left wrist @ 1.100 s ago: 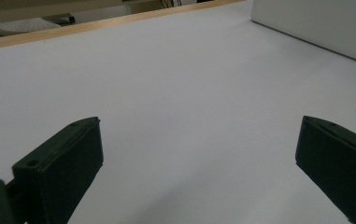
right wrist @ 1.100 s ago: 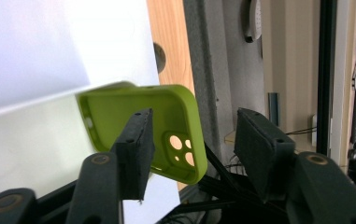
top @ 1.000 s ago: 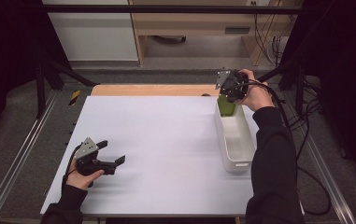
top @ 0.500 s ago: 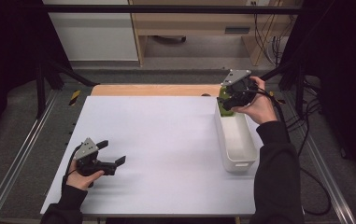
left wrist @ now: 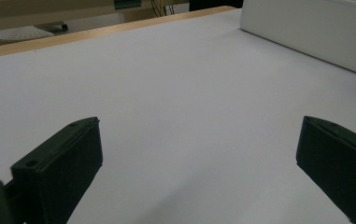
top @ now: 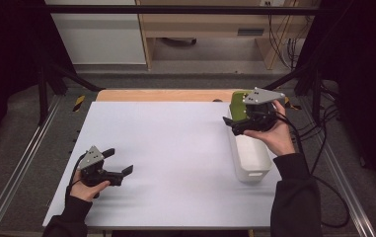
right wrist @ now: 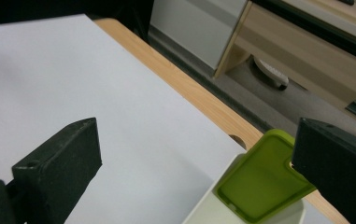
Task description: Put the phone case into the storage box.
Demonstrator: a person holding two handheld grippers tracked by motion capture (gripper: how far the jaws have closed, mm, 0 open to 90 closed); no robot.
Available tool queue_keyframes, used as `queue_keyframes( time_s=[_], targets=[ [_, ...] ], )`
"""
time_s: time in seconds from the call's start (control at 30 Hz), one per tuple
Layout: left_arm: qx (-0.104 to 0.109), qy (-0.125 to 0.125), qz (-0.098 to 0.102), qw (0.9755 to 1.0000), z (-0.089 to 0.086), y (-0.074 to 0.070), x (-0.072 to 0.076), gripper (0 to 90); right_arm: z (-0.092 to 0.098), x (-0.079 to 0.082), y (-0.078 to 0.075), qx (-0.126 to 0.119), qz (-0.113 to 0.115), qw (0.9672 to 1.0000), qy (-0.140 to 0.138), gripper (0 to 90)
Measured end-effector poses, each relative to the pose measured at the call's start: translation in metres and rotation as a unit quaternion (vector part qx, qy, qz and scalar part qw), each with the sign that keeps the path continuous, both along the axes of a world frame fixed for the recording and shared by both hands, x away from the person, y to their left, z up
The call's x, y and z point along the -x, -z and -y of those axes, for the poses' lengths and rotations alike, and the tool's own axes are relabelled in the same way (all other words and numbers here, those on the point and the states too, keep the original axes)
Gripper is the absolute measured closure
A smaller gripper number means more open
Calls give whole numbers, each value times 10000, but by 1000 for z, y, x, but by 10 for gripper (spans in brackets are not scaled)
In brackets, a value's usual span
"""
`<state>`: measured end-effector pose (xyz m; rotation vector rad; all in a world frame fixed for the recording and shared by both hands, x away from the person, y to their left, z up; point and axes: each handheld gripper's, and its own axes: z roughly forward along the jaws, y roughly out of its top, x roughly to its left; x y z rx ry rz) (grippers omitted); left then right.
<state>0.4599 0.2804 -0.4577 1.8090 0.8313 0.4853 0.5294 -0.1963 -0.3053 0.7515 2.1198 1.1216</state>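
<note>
We are pulling our right claw (top: 235,124) away with its jaws just opening wide and holding nothing — the green phone case (right wrist: 259,182) is leaning in the white bin (top: 251,157) just beyond its tips — so next we are judging a clean retreat, while our left claw (top: 120,162) is resting open and empty.

Each hand holds a black tool with two fat black jaws. The left gripper (top: 119,171) has a flat grey plate with three corners on top, and little dark holes sit in the plate. The right gripper (top: 232,123) has the same grey plate, and a thin black cable hangs from it. Up close, each jaw is a thick block with a small round hole near its base. Both sleeves (top: 293,197) are black and long.
</note>
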Motion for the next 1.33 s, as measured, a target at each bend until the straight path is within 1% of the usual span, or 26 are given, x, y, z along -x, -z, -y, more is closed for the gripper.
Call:
queue_keyframes(
  time_s=[0.03,0.07,0.1,0.13,0.17,0.2,0.23,0.27,0.33,0.4,0.43,0.5,0.53,0.57,0.63,0.67,0.73,0.77,0.8,0.87,0.93,1.07,1.1,1.13,1.27,1.33],
  targets=[
    [2,11,9,10000,0,0,0,2,1,5,1,-91,37,10000,-10,25],
    [2,11,9,10000,0,0,0,1,1,5,1,-91,37,10000,-10,25],
    [13,35,28,10000,1,-1,1,1,4,14,3,-342,27,9994,-44,27],
    [13,35,28,10000,1,-1,1,1,4,14,3,-342,27,9994,-44,27],
    [31,55,42,10000,1,-2,1,1,6,21,6,-556,25,9984,-51,27],
    [31,55,42,10000,1,-2,1,0,6,21,6,-556,25,9984,-51,27],
    [38,63,47,10000,1,-2,1,0,9,28,10,-812,18,9967,-93,27],
    [48,69,48,10000,1,-3,2,0,9,28,10,-812,18,9967,-93,27],
    [58,84,50,9999,1,-3,2,0,13,37,18,-1067,-46,9942,-94,25],
    [64,87,50,9999,1,-3,2,0,14,40,21,-1124,-65,9936,-88,22],
    [75,94,51,9999,1,-3,2,0,18,46,29,-1233,-102,9922,-120,21],
    [79,101,50,9999,1,-4,2,0,21,49,36,-1326,-136,9909,-185,11],
    [79,101,50,9999,1,-4,2,0,21,49,36,-1326,-136,9909,-185,11],
    [83,117,51,9999,2,-4,3,0,24,54,44,-1386,-180,9900,-185,10],
    [79,123,53,9999,2,-4,3,0,25,55,47,-1409,-183,9896,-212,10],
    [85,138,58,9999,2,-4,3,0,30,59,56,-1512,-224,9879,-258,9],
    [97,150,59,9998,2,-5,3,0,33,62,63,-1631,-249,9859,-290,8],
    [105,154,60,9998,2,-5,3,0,35,64,67,-1670,-280,9850,-322,6],
    [105,154,60,9998,2,-5,3,0,35,64,67,-1670,-280,9850,-322,6],
    [108,168,65,9998,2,-5,4,0,40,67,75,-1675,-270,9851,-297,10],
    [103,184,72,9998,3,-5,4,0,45,72,84,-1687,-288,9846,-350,6],
    [82,208,67,9997,4,-5,4,0,52,77,92,-1751,-285,9836,-336,7],
    [77,218,62,9997,4,-5,4,0,56,79,97,-1764,-291,9834,-302,7],
    [72,217,62,9997,4,-5,5,0,57,80,98,-1714,-304,9844,-271,6],
    [74,218,67,9997,5,-6,5,0,62,82,103,-1728,-315,9842,-230,6],
    [63,230,82,9997,5,-7,5,0,65,84,106,-1683,-310,9851,-190,6]
  ],
)
